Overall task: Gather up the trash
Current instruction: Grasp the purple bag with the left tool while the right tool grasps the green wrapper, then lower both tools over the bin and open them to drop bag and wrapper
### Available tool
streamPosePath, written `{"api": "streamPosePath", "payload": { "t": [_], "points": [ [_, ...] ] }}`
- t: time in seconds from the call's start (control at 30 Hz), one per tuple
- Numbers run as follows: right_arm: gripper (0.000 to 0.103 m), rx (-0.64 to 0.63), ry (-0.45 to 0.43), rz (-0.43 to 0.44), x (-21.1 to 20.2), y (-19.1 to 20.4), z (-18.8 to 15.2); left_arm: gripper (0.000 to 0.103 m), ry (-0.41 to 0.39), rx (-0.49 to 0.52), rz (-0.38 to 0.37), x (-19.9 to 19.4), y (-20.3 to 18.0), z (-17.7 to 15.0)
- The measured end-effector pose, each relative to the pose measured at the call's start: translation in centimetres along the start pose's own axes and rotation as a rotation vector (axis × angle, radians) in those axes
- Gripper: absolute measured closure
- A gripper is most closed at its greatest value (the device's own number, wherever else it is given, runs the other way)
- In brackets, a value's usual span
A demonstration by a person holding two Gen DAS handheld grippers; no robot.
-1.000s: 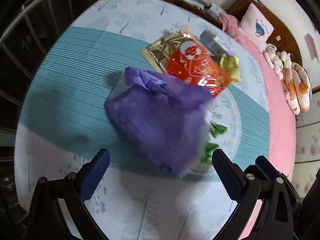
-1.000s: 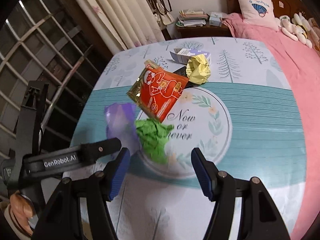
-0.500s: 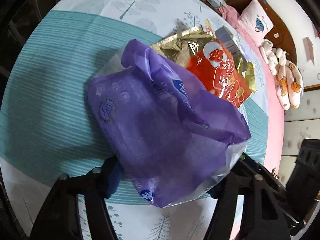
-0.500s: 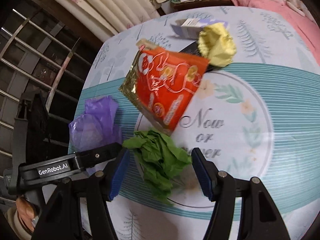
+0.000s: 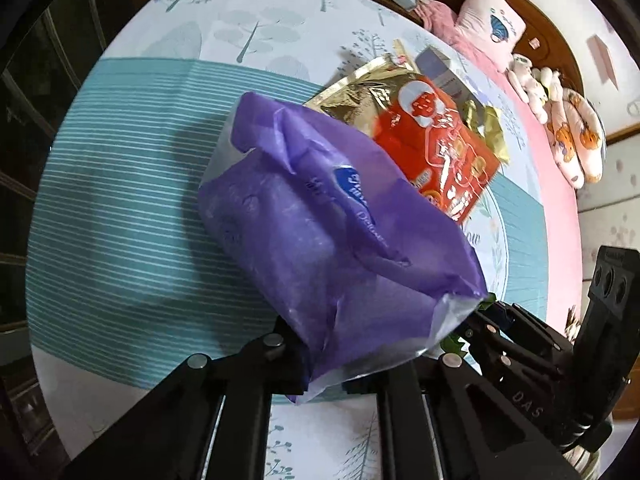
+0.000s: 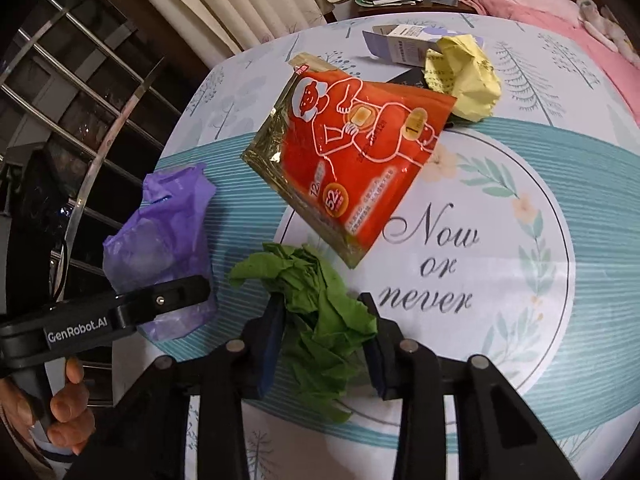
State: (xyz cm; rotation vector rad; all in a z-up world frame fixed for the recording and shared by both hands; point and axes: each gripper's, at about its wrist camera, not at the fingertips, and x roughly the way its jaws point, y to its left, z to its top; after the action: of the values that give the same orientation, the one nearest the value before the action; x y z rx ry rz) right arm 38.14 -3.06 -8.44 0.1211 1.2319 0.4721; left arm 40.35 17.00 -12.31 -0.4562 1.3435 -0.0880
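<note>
1. Bedroom: round table (image 6: pixel 600 184) with teal-striped cloth, pink bed upper right.
2. Risk, I judge: purple bag (image 5: pixel 320 240) is slick film pinched by one edge; may slide out when lifted.
3. Left gripper (image 5: pixel 320 376): jaws just closed flat on that lower-centre edge.
4. Right gripper (image 6: pixel 324 344): jaws just closing, clamped around green crumpled paper (image 6: pixel 316 304), bottom centre.
5. Red packet (image 6: pixel 360 160) untouched.

A home bedroom: beside the cloth-covered tabletop (image 6: pixel 560 184) stands a pink-sheeted bed (image 5: pixel 556 184) with a wooden headboard (image 5: pixel 560 36), pillow (image 5: pixel 496 24) and soft toys (image 5: pixel 572 132), with cream curtains (image 6: pixel 224 4) behind the tabletop.
</note>
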Motion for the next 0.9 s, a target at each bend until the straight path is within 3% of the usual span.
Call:
{"api": "streamPosePath", "payload": {
  "t": [0.4,0.63,0.9],
  "points": [
    [0.069,0.02,-0.128,0.023,-8.0,-0.2,-4.5,0.097,-0.109,0.156,0.055,-6.1,-4.9,-5.8],
    [0.07,-0.017,-0.194,0.056,-14.6,-0.9,-9.6,0.097,-0.212,0.176,0.085,-11.0,-7.8,-12.8],
    [0.069,-0.048,-0.236,0.066,-21.2,-2.9,-16.9,0.097,-0.288,0.188,0.093,-14.0,-12.1,-21.4]
  ]
}}
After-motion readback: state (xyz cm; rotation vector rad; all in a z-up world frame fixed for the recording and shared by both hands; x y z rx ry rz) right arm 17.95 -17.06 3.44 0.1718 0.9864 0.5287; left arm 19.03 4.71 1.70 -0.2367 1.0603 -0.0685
